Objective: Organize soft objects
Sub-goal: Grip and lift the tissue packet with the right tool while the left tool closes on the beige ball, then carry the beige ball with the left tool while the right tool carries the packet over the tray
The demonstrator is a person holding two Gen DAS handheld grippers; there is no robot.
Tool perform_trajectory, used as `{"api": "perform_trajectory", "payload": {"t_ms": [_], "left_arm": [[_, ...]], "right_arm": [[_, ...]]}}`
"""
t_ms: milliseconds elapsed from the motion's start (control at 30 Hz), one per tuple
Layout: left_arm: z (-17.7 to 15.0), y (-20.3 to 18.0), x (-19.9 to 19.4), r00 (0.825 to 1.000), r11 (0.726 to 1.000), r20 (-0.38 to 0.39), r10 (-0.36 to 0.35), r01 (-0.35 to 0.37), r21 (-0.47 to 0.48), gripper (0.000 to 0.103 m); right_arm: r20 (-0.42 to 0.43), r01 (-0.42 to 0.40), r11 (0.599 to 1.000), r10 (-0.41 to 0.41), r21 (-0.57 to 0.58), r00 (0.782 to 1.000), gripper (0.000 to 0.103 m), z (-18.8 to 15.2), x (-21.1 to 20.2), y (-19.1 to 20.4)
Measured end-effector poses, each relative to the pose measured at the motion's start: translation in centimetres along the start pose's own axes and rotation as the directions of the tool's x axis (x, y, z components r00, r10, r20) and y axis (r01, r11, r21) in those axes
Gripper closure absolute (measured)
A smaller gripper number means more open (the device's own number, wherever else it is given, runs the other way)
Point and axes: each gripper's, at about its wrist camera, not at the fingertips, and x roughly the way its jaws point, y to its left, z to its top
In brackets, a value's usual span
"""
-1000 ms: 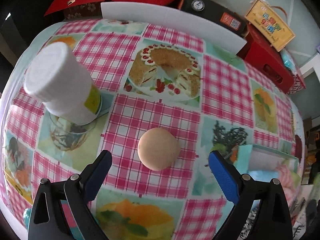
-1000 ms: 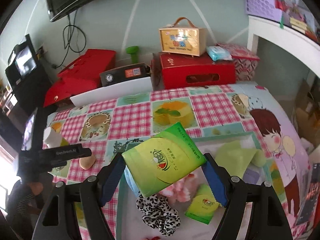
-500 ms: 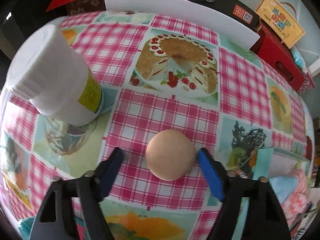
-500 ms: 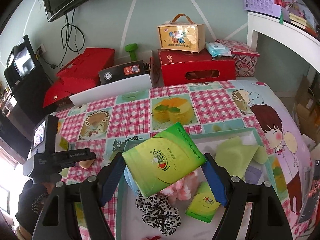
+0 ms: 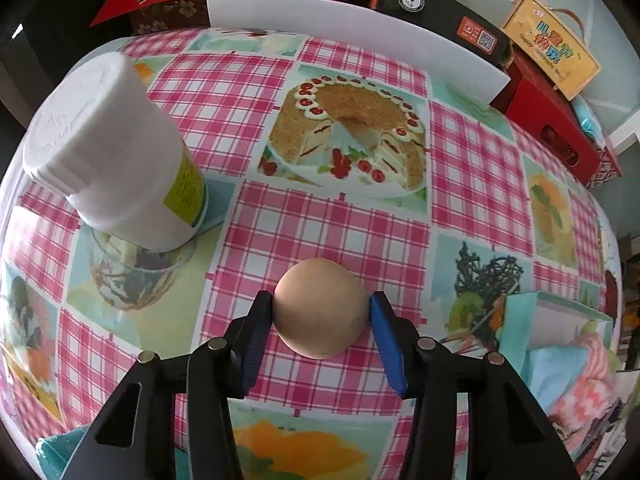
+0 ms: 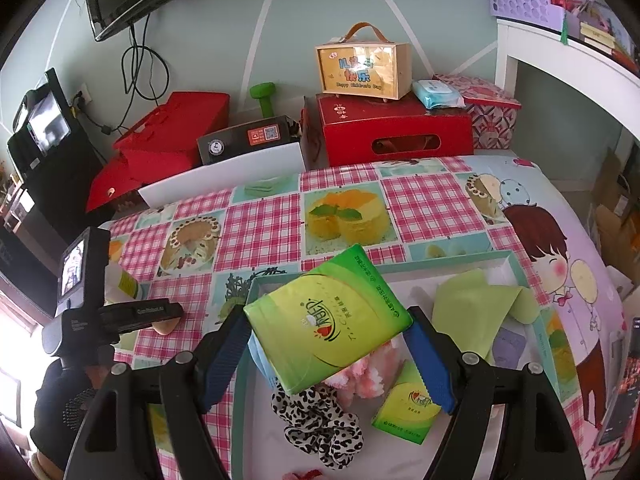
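Observation:
A beige soft ball (image 5: 321, 308) rests on the checked tablecloth. My left gripper (image 5: 321, 301) straddles it, jaws closing, with both blue pads touching its sides. In the right wrist view the ball (image 6: 166, 326) peeks out under that gripper's black body. My right gripper (image 6: 328, 318) is shut on a large green tissue pack (image 6: 320, 300), held tilted above the teal tray (image 6: 440, 262). In the tray lie a leopard-print scrunchie (image 6: 320, 424), a pink fluffy piece (image 6: 368, 372), a small green tissue pack (image 6: 408, 408) and a green cloth (image 6: 472, 308).
A white jar (image 5: 112, 152) with a yellow label stands just left of the ball. A white board (image 5: 352, 36), a black case and red boxes (image 6: 392, 132) line the table's far edge. A gloved hand (image 6: 60, 412) grips the left tool.
The left gripper's jaws have closed in from wide apart until the pads meet the ball, and the gripper has come nearer to it. The right gripper and its tissue pack have stayed put.

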Motion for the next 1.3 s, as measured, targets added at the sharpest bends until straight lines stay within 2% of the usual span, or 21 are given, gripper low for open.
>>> {"api": "perform_trajectory", "payload": {"t_ms": [167, 200, 300, 433, 567, 633, 767, 833, 1033, 1300], "left_arm": [[-0.2, 0.3, -0.4, 1.000, 0.999, -0.002, -0.030, 0.029, -0.014, 0.052], [-0.4, 0.4, -0.5, 1.000, 0.999, -0.027, -0.007, 0.006, -0.034, 0.052], [-0.8, 0.0, -1.8, 0.999, 0.999, -0.012, -0.036, 0.036, -0.031, 0.052], [-1.4, -1.4, -4.6, 0.994, 0.995, 0.028, -0.104, 0.104, 0.001, 0.052], [-3.0, -3.5, -8.6, 0.981, 0.982, 0.077, -0.178, 0.172, 0.082, 0.052], [-3.5, -4.1, -9.3, 0.975, 0.973, 0.078, -0.208, 0.198, 0.119, 0.052], [-5.4, -7.0, -9.8, 0.959, 0.941, 0.026, -0.283, 0.272, 0.200, 0.052], [-6.4, -8.5, -9.7, 0.955, 0.927, 0.002, -0.296, 0.287, 0.241, 0.052], [-9.6, -11.2, -7.7, 0.952, 0.901, -0.102, -0.287, 0.305, 0.309, 0.052], [-11.6, -12.8, -6.8, 0.954, 0.881, -0.149, -0.260, 0.298, 0.368, 0.052]], "right_arm": [[-0.008, -0.002, 1.000, 0.002, 0.006, 1.000, 0.023, -0.1, 0.1, -0.2], [-0.008, -0.003, 1.000, 0.003, 0.005, 1.000, 0.023, -0.1, 0.2, -0.2], [-0.008, -0.003, 1.000, 0.003, 0.007, 1.000, 0.023, -0.1, 0.2, -0.2], [-0.005, 0.003, 0.999, -0.003, 0.032, 1.000, 0.023, -0.2, 0.1, -0.8], [0.006, 0.016, 0.998, -0.017, 0.059, 1.000, 0.023, -0.1, -0.7, -2.0], [0.006, 0.027, 0.997, -0.027, 0.075, 1.000, 0.023, -0.1, -0.9, -2.7], [-0.025, 0.039, 0.993, -0.036, 0.108, 0.999, 0.023, -0.6, -0.7, -4.3], [-0.040, 0.044, 0.992, -0.040, 0.118, 0.998, 0.023, -0.9, -0.6, -4.7], [-0.096, 0.048, 0.987, -0.034, 0.152, 0.995, 0.023, -2.1, 0.0, -6.0], [-0.168, 0.076, 0.987, -0.051, 0.144, 0.984, 0.023, -2.9, 1.5, -6.1]]}}
